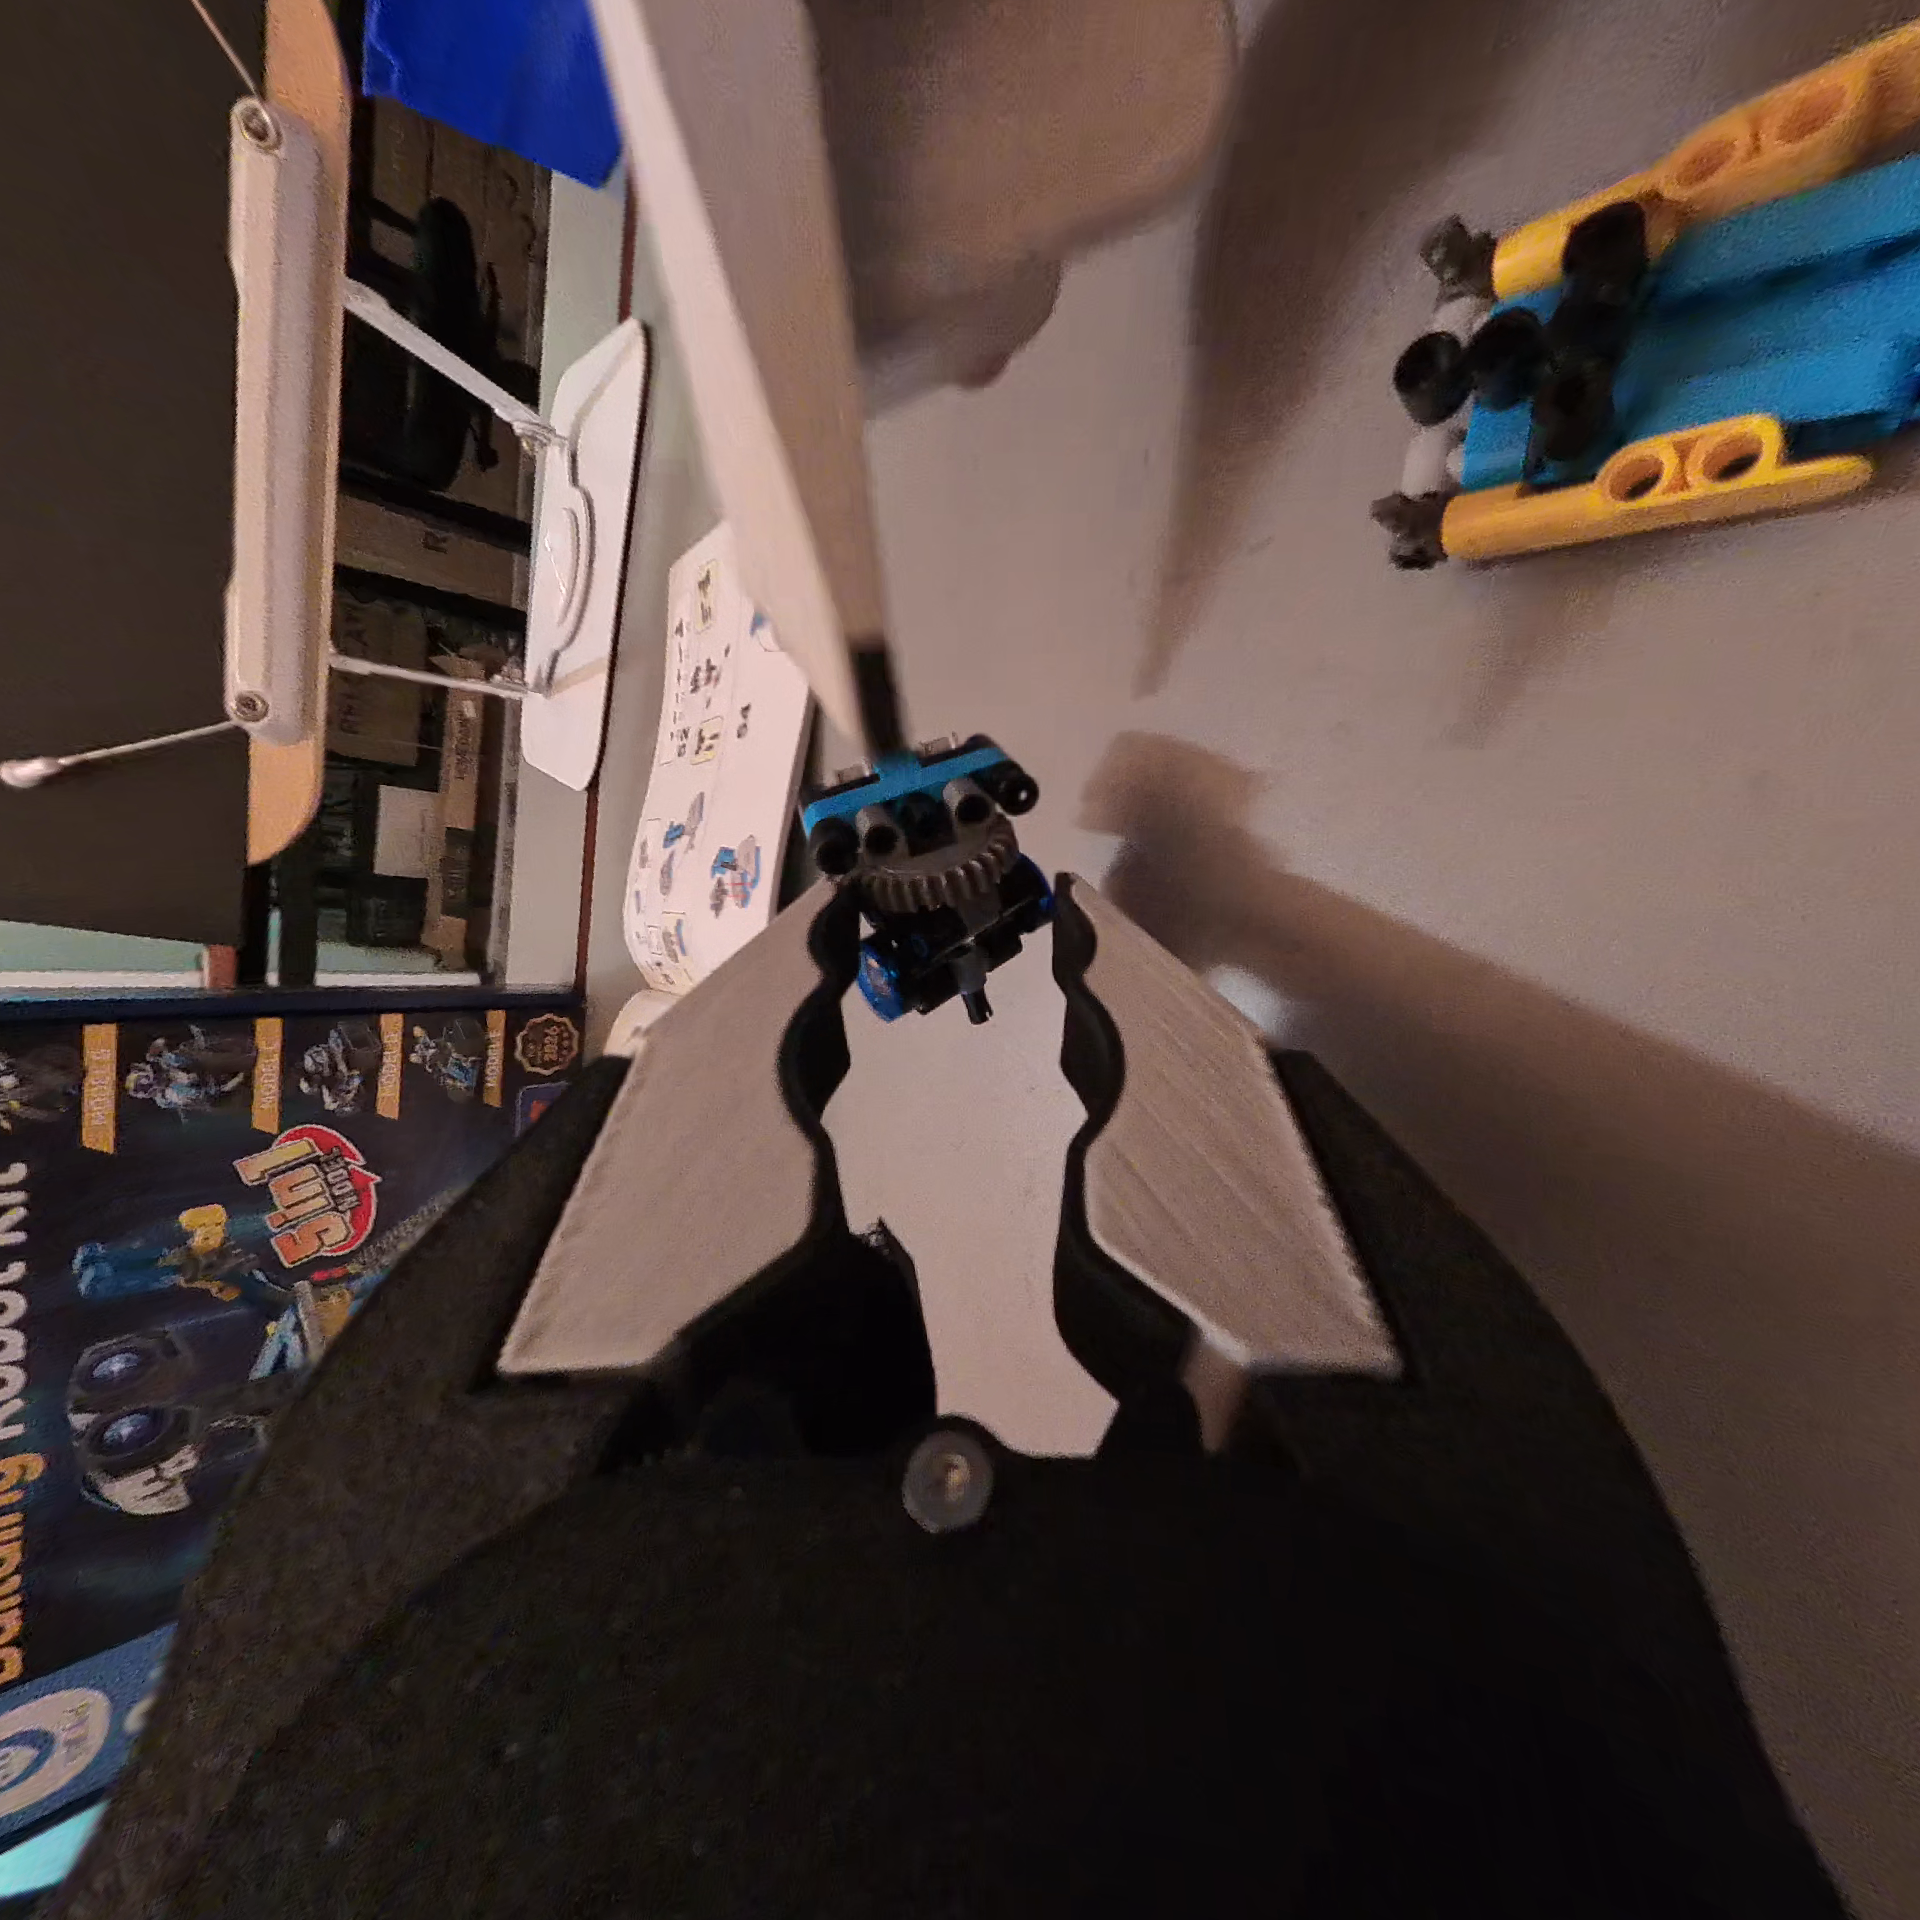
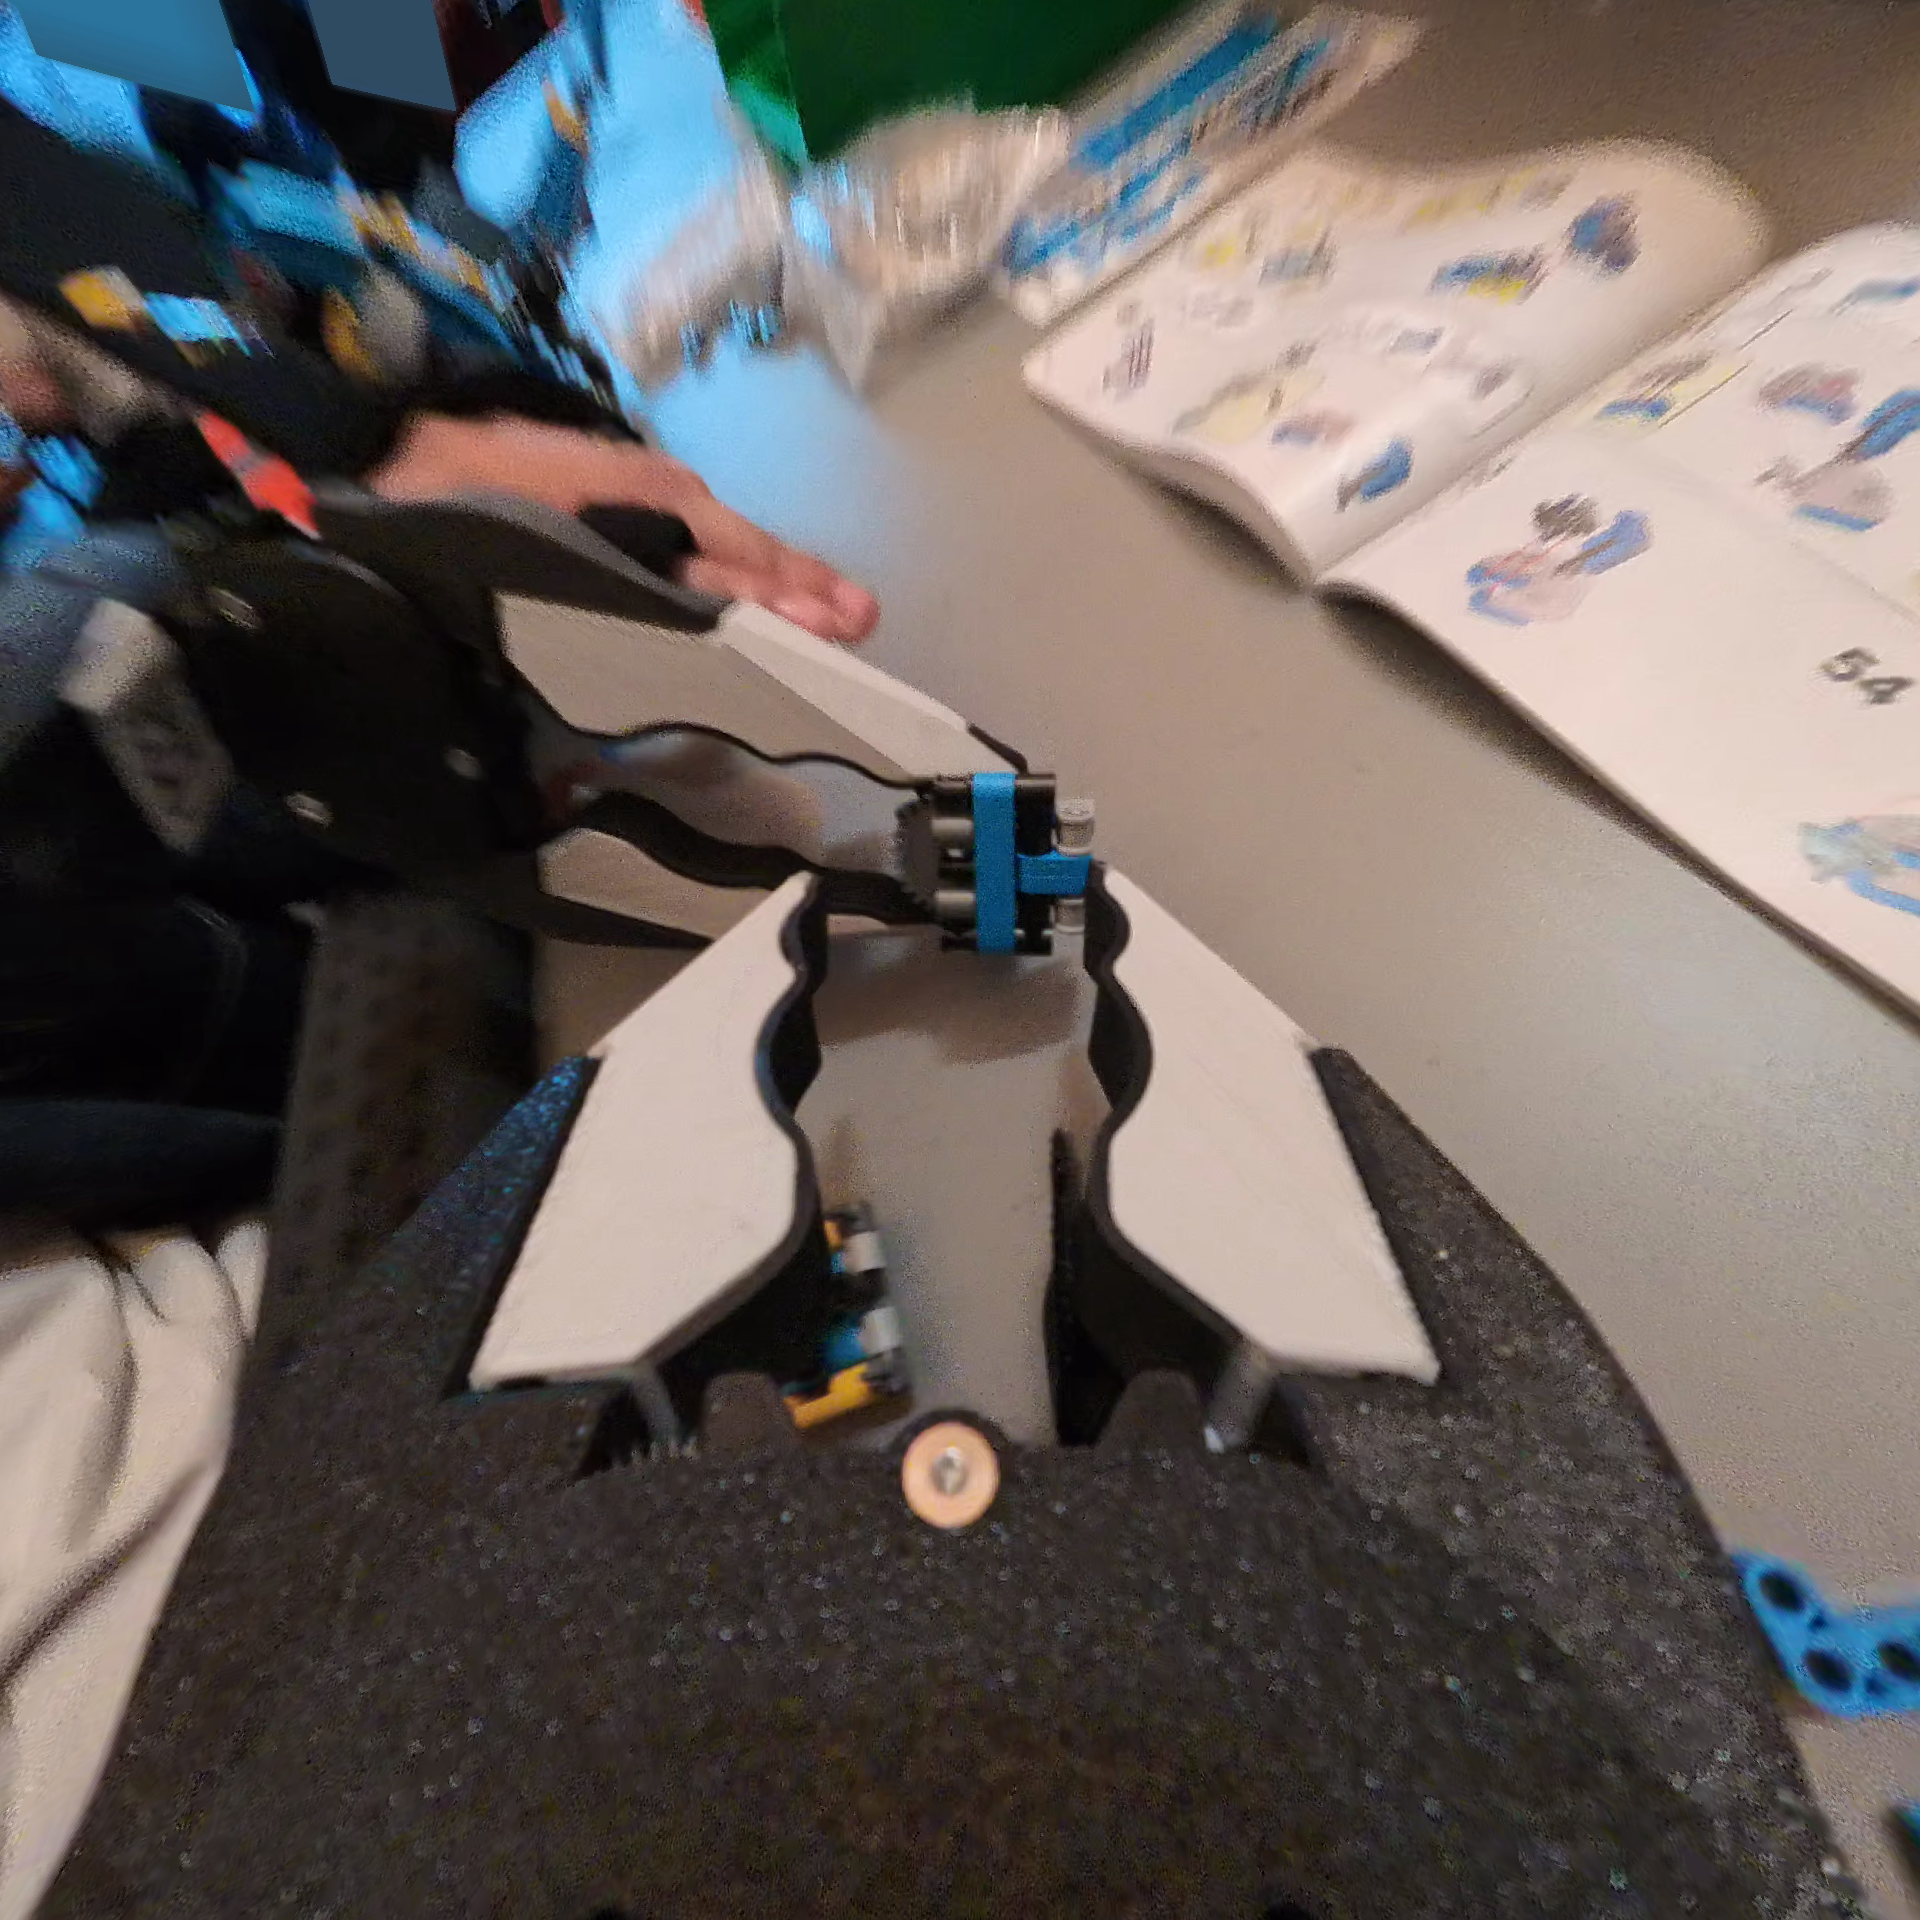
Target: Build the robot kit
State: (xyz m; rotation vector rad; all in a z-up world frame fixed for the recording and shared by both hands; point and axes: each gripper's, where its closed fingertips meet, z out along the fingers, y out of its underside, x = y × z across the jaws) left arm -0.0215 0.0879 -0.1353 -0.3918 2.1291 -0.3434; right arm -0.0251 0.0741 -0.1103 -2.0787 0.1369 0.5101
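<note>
A small blue-and-black gear assembly [image 1: 925, 883] is clamped at the tips of the left gripper [image 1: 940, 914]. The right gripper [image 2: 951, 904] is held apart around its blue end, seemingly not closed. A yellow-and-blue assembly [image 1: 1662, 353] lies well apart on the table [image 1: 1351, 831].

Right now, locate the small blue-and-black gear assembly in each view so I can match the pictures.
Left wrist view: the gear assembly sits just above centre, clamped at the tips of the left tongs.
Right wrist view: gear assembly at centre, held out from the left side, just ahead of the open right tongs.
Shared landmark: the open instruction booklet on the table.
</note>
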